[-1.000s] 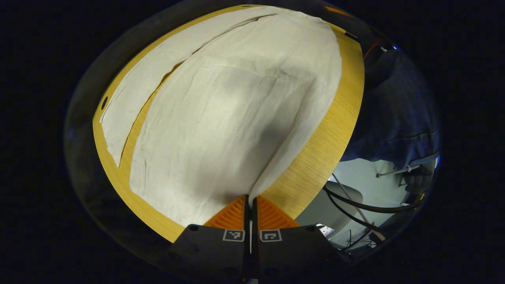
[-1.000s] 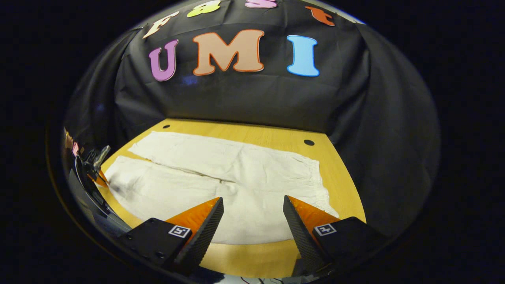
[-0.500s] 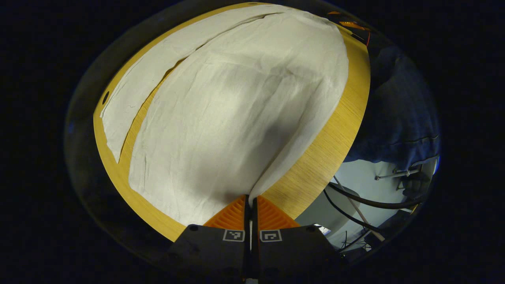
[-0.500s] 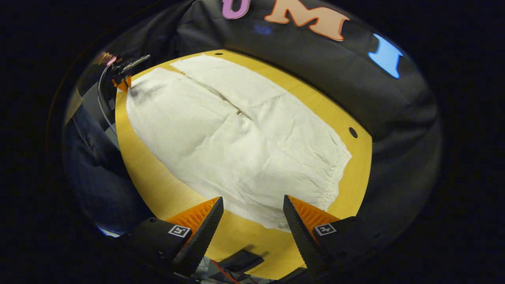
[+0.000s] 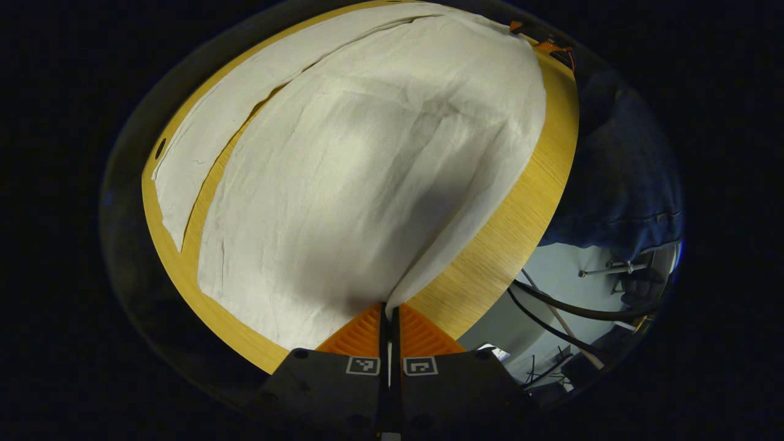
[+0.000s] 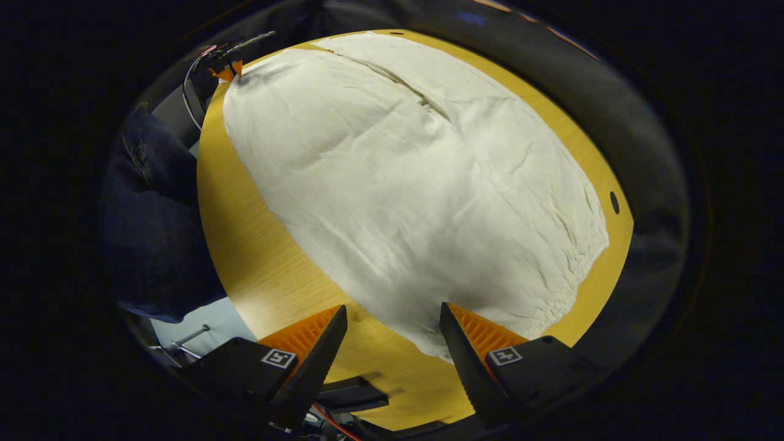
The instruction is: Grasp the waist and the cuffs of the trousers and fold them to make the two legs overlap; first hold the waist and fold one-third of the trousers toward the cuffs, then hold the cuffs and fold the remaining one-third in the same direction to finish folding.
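The wooden tabletop (image 6: 257,269) carries a pair of pale trousers (image 6: 416,184) spread flat over most of its surface, the two legs lying side by side with a narrow strip of wood showing between them in the left gripper view (image 5: 208,177). In the right gripper view the gathered waist (image 6: 582,275) lies toward the right edge of the tabletop, near a small dark hole (image 6: 614,202) in the wood. A person in dark blue clothing (image 6: 153,233) stands beside the tabletop's long edge, also seen at the right of the left gripper view (image 5: 618,177).

The left gripper (image 5: 388,309) is clenched on the corner of the near trouser leg at its cuff end, the cloth rising off the tabletop in a ridge into the closed fingers. In the right gripper view the same gripper shows far off at the trousers' far corner (image 6: 228,68).

The right gripper (image 6: 392,334) is released, its fingers wide apart, hovering over the trousers' near corner by the waist, with the cloth edge and bare wood between them.
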Demonstrator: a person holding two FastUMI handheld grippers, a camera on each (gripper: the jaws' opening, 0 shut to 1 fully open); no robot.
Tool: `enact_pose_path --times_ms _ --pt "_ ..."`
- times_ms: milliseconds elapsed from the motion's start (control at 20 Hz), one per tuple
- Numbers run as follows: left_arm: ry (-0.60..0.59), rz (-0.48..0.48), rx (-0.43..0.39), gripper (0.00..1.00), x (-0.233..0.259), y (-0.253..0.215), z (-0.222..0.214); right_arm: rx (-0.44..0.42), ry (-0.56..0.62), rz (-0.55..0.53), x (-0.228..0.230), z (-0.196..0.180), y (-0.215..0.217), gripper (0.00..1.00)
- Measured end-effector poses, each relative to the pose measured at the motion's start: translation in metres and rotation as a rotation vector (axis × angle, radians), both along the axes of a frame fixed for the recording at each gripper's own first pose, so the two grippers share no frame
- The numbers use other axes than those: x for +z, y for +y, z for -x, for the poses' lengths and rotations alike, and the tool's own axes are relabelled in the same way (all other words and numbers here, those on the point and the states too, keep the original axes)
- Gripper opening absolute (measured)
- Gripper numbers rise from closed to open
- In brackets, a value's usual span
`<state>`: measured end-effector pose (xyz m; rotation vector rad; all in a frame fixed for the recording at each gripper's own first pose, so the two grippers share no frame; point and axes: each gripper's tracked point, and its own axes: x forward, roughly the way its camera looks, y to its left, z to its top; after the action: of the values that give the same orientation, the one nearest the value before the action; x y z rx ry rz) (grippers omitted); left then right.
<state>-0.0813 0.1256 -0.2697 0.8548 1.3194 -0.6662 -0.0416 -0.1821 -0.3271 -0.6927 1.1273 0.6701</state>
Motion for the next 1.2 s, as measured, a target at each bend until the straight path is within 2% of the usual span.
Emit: enact_pose_path --times_ms 200,400,500,650,700,750,800,900,1100,1150,1200 --pt "0.018 -0.001 0.003 0.0 0.0 0.0 0.0 0.014 0.063 0.022 -0.007 0.007 0.002 0.97" --pt "0.01 -0.001 -0.001 0.0 -0.001 0.001 -0.001 0.001 0.078 0.036 -0.008 0.005 0.0 0.95" --pt "0.001 -0.003 -0.009 0.0 -0.002 0.001 -0.001 -0.029 0.086 0.051 -0.008 0.004 -0.003 0.8" --pt "0.002 0.0 -0.011 0.0 -0.002 0.001 0.0 -0.047 0.09 0.077 -0.006 0.002 -0.006 0.64" --pt "0.003 0.001 -0.01 0.0 -0.001 0.001 0.0 -0.053 0.087 0.09 -0.004 0.001 -0.008 0.5" --pt "0.003 0.002 -0.012 0.0 -0.001 0.001 0.0 -0.058 0.074 0.102 -0.003 -0.003 -0.01 0.43" --pt "0.004 0.001 -0.016 0.0 -0.001 0.001 -0.001 -0.06 0.066 0.111 -0.004 -0.004 -0.011 0.25" --pt "0.007 -0.001 -0.013 0.0 -0.001 0.002 0.0 -0.058 0.057 0.12 -0.005 -0.004 -0.011 0.13" --pt "0.014 0.001 -0.001 0.0 -0.002 0.001 -0.001 -0.088 0.058 0.129 -0.005 -0.004 -0.011 0.14" --pt "0.01 0.005 0.002 0.0 -0.002 0.001 -0.002 -0.106 0.053 0.123 -0.004 -0.005 -0.011 0.1" --pt "0.001 0.017 0.02 0.0 -0.002 0.001 -0.003 -0.126 0.041 0.116 -0.004 -0.005 -0.011 0.1"
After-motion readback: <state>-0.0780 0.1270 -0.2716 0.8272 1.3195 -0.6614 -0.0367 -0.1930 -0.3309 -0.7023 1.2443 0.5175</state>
